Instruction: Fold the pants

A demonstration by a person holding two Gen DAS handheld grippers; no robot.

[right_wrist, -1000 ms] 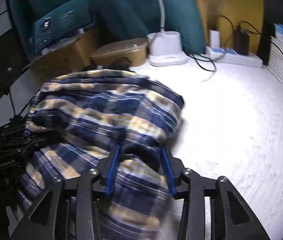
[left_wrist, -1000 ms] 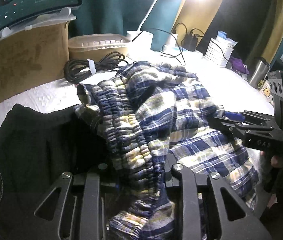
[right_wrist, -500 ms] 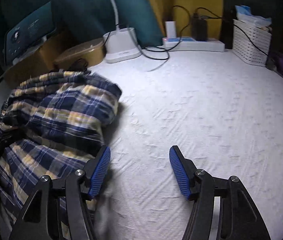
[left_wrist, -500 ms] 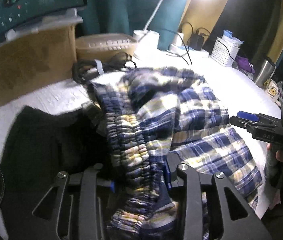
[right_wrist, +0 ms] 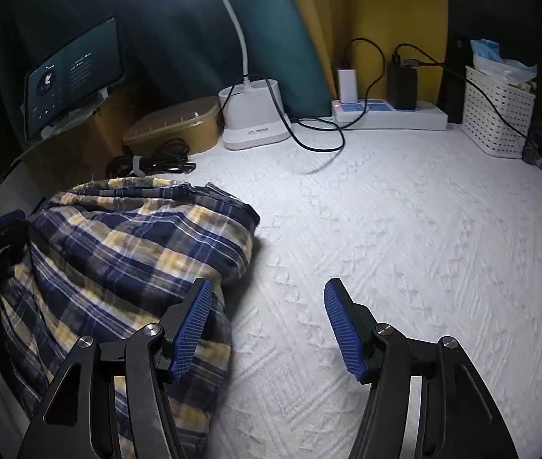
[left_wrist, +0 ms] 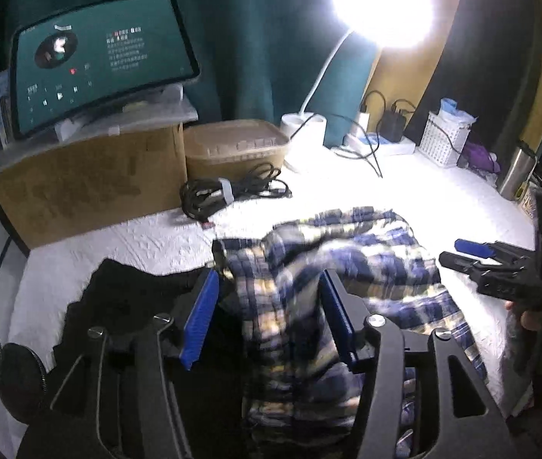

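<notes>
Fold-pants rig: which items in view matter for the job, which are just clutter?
Job:
- plaid pants, heaped on the white bedspread
- left gripper, open, jaws just widened, pants below
- right gripper, open, nothing between

Clutter:
- black garment
- coiled cable
- lamp base
- power strip
- white basket
- cardboard box
</notes>
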